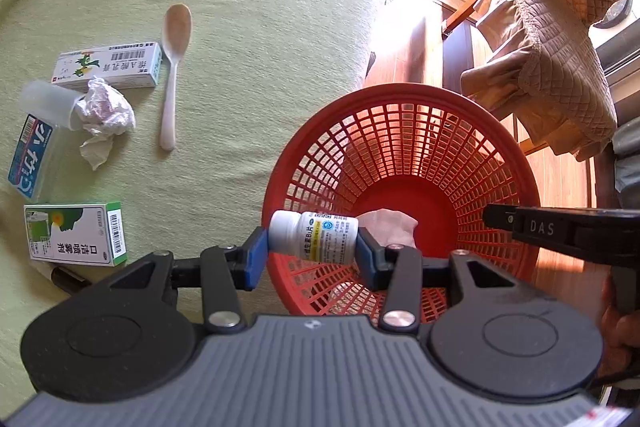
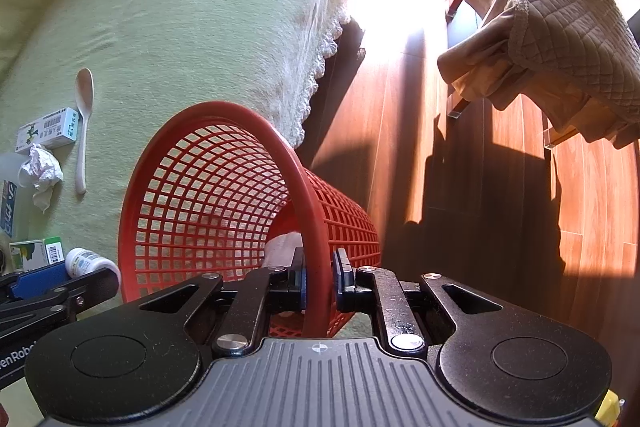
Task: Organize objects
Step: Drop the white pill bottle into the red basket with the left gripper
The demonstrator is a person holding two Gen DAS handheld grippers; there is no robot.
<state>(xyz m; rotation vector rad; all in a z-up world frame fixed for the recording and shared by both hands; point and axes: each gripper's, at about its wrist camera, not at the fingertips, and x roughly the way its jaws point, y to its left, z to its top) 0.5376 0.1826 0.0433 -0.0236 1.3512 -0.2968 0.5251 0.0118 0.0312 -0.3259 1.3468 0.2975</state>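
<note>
Two grippers were loaded. Along the left edge of the green bedspread (image 1: 248, 39) sat your leftovers: a blue packet (image 1: 32, 157), a green-and-white spray box (image 1: 76, 234), a clear cup (image 1: 50, 103) on its side, a crumpled tissue (image 1: 105, 115), a white carton (image 1: 109, 70) and a pale spoon (image 1: 174, 67). Your left gripper (image 1: 313, 250) had its blue pads clamped on a white pill bottle (image 1: 314, 235), held sideways over the near rim of the red basket (image 1: 404, 95). White tissue (image 1: 390, 229) lay on the basket floor. Your right gripper (image 2: 319, 285) pinched the basket rim, fingers narrow, basket tilted at the bed's right edge.
</note>
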